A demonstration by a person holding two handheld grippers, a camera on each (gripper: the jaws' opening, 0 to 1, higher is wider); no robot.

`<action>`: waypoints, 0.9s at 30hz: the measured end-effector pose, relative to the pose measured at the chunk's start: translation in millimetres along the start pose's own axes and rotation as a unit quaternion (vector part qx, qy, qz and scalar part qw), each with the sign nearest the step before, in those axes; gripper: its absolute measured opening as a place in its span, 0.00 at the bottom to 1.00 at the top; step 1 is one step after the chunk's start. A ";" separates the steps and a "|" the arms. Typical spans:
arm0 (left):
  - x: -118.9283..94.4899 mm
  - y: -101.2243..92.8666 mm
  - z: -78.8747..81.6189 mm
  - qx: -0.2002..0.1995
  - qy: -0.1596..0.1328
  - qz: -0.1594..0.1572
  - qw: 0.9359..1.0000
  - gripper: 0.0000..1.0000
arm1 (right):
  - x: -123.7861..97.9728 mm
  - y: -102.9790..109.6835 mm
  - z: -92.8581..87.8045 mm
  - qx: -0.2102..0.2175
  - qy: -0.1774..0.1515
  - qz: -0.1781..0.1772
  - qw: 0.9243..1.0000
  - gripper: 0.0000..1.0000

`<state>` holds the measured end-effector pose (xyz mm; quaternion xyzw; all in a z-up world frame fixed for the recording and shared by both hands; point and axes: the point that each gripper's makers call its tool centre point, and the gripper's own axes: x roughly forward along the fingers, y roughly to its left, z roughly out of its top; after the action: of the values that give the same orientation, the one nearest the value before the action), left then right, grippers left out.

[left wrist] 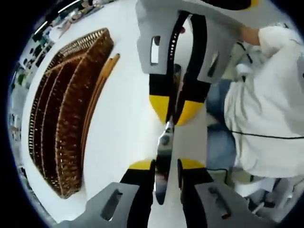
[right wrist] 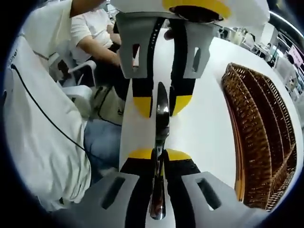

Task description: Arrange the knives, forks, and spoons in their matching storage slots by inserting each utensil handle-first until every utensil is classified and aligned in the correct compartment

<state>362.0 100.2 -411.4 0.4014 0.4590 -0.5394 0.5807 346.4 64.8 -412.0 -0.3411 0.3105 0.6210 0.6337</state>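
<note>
Passing one metal utensil (right wrist: 160, 142) between grippers above the white table (left wrist: 123, 128), you clamp it in the right gripper (right wrist: 159, 154) while the left gripper (left wrist: 166, 164) closes on its other end. Next, release one side, then steer it handle-first toward the wicker tray (left wrist: 66, 123).

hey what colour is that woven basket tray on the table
Brown: the woven wicker basket tray is dark brown, clearest in the left gripper view.

Left gripper (left wrist: 166, 164) and right gripper (right wrist: 159, 154) held tip to tip, facing each other above white table (left wrist: 123, 123). Both pairs of jaws closed on same metal utensil (left wrist: 164, 142), one at each end. Yellow fingertips (right wrist: 142, 154) nearly touching.
</note>
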 end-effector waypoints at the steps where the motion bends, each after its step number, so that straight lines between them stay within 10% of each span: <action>1: 0.0 -1.2 -0.5 0.002 0.000 0.001 1.000 0.19 | 0.0 0.0 0.0 0.000 -0.002 -0.001 1.000 0.08; 10: 0.3 -4.5 -2.4 -0.003 0.007 0.014 1.000 0.12 | 0.7 0.1 0.4 -0.001 -0.003 0.001 1.000 0.08; 27: -4.3 -3.3 -0.9 0.047 -0.091 0.103 0.989 0.12 | 5.3 -1.5 7.1 0.002 -0.011 0.021 1.000 0.08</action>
<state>358.7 101.8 -407.4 0.4227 0.3351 -0.5320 0.6527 347.8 73.7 -412.2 -0.3264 0.3117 0.6370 0.6250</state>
